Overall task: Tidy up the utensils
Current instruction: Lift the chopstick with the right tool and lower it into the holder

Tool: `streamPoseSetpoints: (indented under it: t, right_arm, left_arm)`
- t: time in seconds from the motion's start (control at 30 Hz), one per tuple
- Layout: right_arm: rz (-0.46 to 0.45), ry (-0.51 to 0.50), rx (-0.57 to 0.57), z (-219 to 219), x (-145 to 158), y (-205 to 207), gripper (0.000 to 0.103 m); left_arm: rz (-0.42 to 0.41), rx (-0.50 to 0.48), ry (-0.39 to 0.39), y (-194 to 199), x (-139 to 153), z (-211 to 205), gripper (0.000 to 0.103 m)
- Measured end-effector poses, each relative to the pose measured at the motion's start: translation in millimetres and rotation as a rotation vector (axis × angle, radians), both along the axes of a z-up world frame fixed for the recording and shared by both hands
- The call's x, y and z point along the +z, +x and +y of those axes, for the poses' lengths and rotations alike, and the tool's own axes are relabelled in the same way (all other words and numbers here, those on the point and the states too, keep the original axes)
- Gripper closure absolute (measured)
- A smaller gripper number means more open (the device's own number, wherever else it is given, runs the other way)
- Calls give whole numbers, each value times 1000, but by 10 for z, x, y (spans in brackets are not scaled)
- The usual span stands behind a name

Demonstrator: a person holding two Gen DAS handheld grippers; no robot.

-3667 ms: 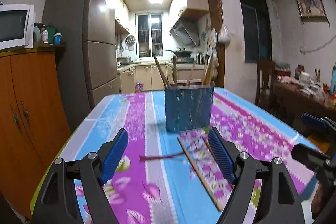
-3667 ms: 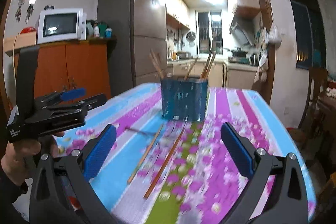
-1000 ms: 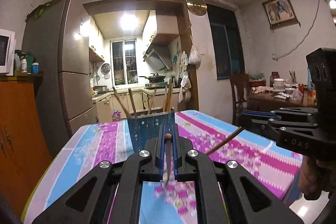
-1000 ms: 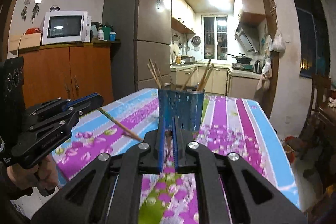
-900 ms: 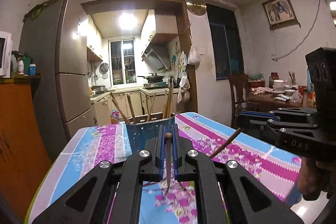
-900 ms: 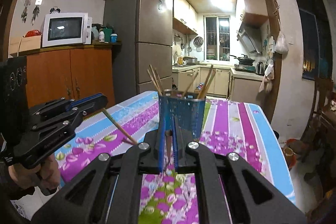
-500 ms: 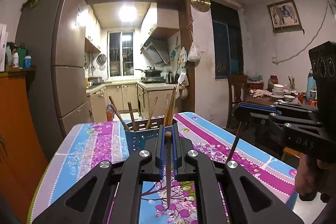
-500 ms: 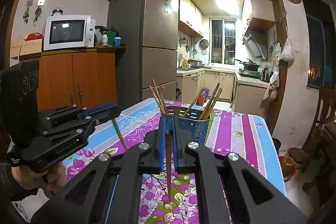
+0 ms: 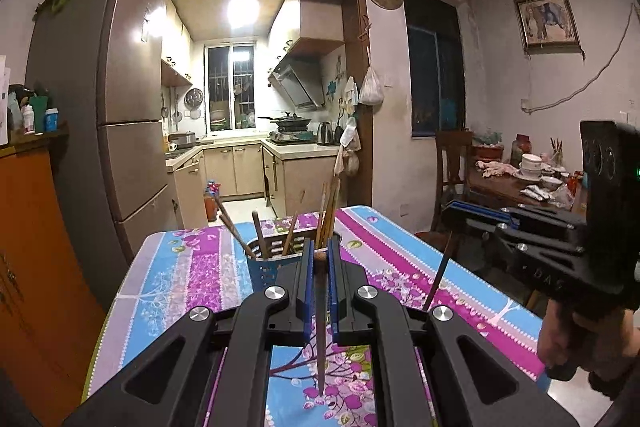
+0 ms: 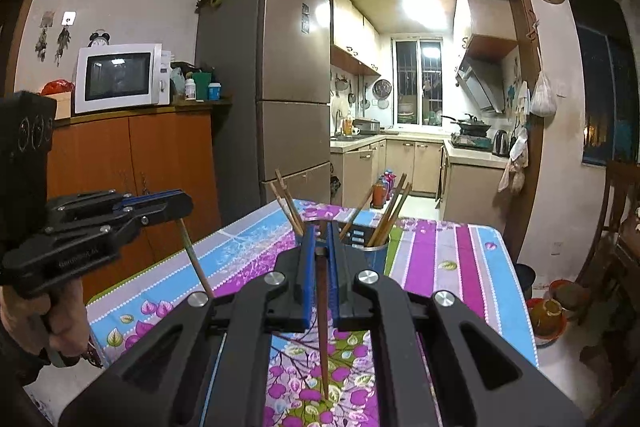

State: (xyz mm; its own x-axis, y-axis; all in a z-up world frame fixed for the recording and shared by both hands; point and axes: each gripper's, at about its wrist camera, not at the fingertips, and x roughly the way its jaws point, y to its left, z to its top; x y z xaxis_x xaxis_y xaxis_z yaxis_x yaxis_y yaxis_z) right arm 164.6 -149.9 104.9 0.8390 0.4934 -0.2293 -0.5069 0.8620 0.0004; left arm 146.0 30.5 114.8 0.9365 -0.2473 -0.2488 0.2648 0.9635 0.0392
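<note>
Each tool, left (image 9: pixel 319 263) and right (image 10: pixel 320 239), was clamped near the top end of a thin, stiff, light wooden chopstick (image 9: pixel 320 323) hanging tip-down above the counter (image 9: pixel 176 279), short of the blue perforated holder (image 9: pixel 266 265); likely to pivot.

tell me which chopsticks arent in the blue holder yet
Two: one chopstick clamped in the left gripper and one in the right gripper, both hanging tip-down above the table. The rest stand in the blue holder.
</note>
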Motion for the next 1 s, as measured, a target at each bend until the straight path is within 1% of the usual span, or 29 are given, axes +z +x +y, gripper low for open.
streamPoseSetpoints:
  t: [0.07,0.27,0.5,0.67,0.83,1.0]
  right_arm:
    - [-11,-3,0,15,81,10,98]
    - [-19,20,-5,-38,517,210,98]
    - [-15,52,-9,-84,934,477,98]
    - [-42,37,-11,-13,1261,631,98]
    - [-50,36,-21,26,1512,858,98]
    - [-40,44,-31,27,1654,1141,98]
  left_arm:
    - [2,2,-6,49,104,7,95]
    - [-14,14,9,201,474,-54,95]
    - [-34,24,-25,339,917,-32,95]
    - [-64,49,-31,486,1281,-11,95]
    - [-94,84,-42,730,1595,35,95]
    - [-94,105,-44,1012,1740,46,95]
